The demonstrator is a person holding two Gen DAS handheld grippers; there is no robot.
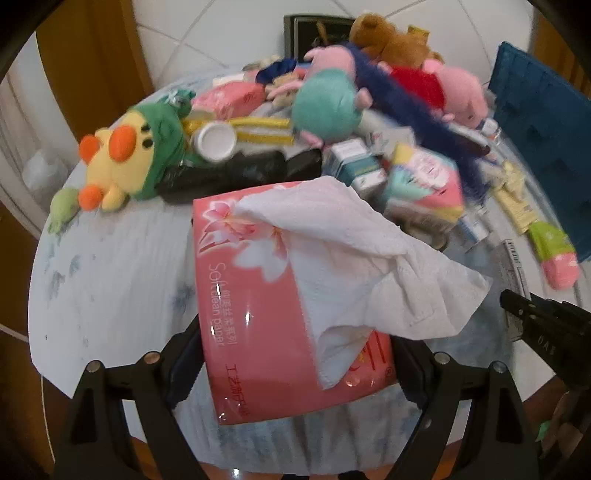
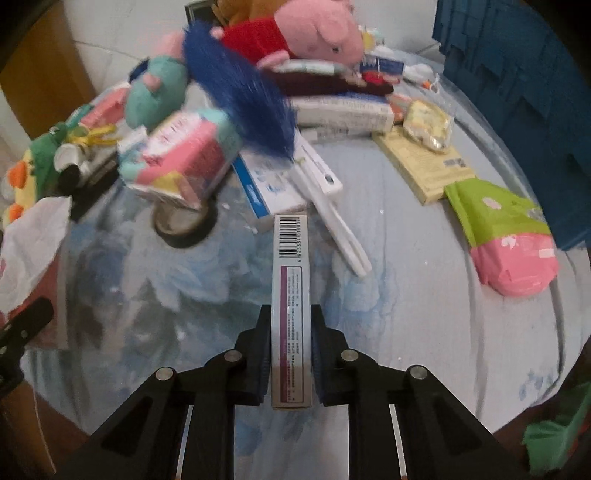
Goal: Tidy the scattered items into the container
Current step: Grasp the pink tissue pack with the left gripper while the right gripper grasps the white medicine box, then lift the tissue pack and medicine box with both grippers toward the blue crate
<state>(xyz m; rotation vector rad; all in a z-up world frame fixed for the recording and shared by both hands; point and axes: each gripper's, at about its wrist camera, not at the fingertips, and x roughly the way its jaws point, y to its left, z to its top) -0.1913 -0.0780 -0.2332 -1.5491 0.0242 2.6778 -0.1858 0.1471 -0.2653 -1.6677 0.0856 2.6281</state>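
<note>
In the left wrist view, my left gripper (image 1: 295, 343) is shut wide on a pink soft-tissue pack (image 1: 251, 302), a white tissue (image 1: 351, 258) spilling from its top. The pack hangs tilted over the near part of the round table (image 1: 110, 277). In the right wrist view, my right gripper (image 2: 290, 317) is shut on a slim white box with a barcode (image 2: 290, 266), which points away from me over the table (image 2: 424, 314). A blue slatted crate (image 2: 517, 81) stands at the right edge, also visible as the blue crate (image 1: 535, 122).
Clutter fills the far half: a yellow duck plush (image 1: 118, 162), a teal plush (image 1: 328, 107), a pink pig plush (image 2: 317, 33), a blue furry strip (image 2: 240, 96), a green-and-pink pouch (image 2: 506, 236), a white clip (image 2: 332, 218), boxes and a tape roll (image 2: 181, 225).
</note>
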